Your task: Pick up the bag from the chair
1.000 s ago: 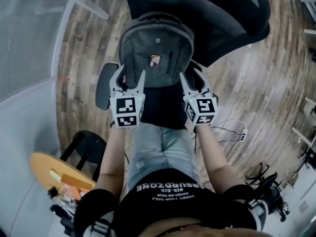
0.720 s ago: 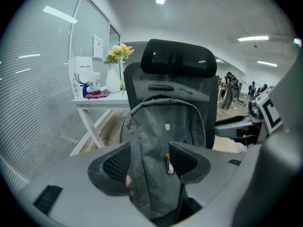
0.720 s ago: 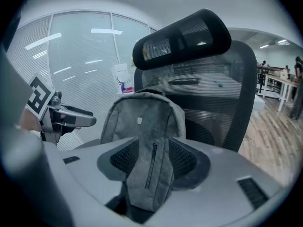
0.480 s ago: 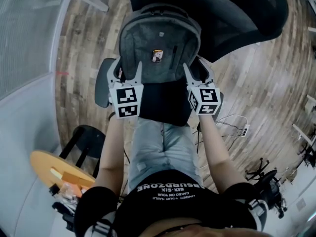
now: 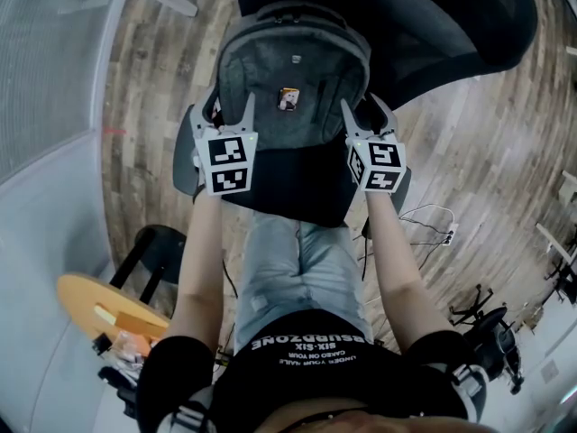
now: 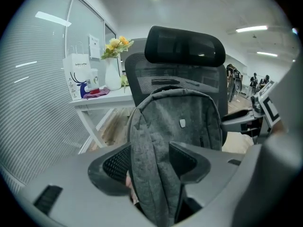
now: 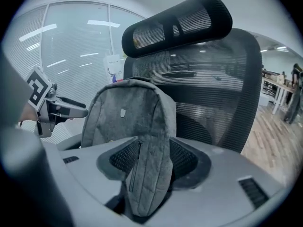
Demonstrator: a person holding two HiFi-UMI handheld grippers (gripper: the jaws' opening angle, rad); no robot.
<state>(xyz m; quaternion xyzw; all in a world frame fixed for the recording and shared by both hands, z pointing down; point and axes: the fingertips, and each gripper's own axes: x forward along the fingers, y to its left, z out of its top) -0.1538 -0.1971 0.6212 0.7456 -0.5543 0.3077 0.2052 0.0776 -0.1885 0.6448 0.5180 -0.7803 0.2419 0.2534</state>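
Observation:
A grey backpack (image 5: 293,70) stands upright on the seat of a black mesh office chair (image 5: 424,25), leaning on its backrest. My left gripper (image 5: 232,102) is at the bag's left side, open, with the bag's side edge (image 6: 151,141) between its jaws. My right gripper (image 5: 363,105) is at the bag's right side, also open, and the bag's other edge (image 7: 149,169) fills the gap between its pads. Each gripper shows in the other's view, across the bag. The backpack (image 7: 128,117) hides the seat behind it.
The chair's armrest (image 5: 185,152) sits just outside my left gripper. A white desk (image 6: 102,98) with a vase of flowers (image 6: 116,65) and a paper bag (image 6: 78,74) stands to the left. A black stool (image 5: 153,251), a round wooden table (image 5: 99,309) and floor cables (image 5: 424,224) lie near the person.
Both grippers have moved forward from in front of the seat to the backpack's two sides, so that its edges now lie between the jaws. The bag has not moved.

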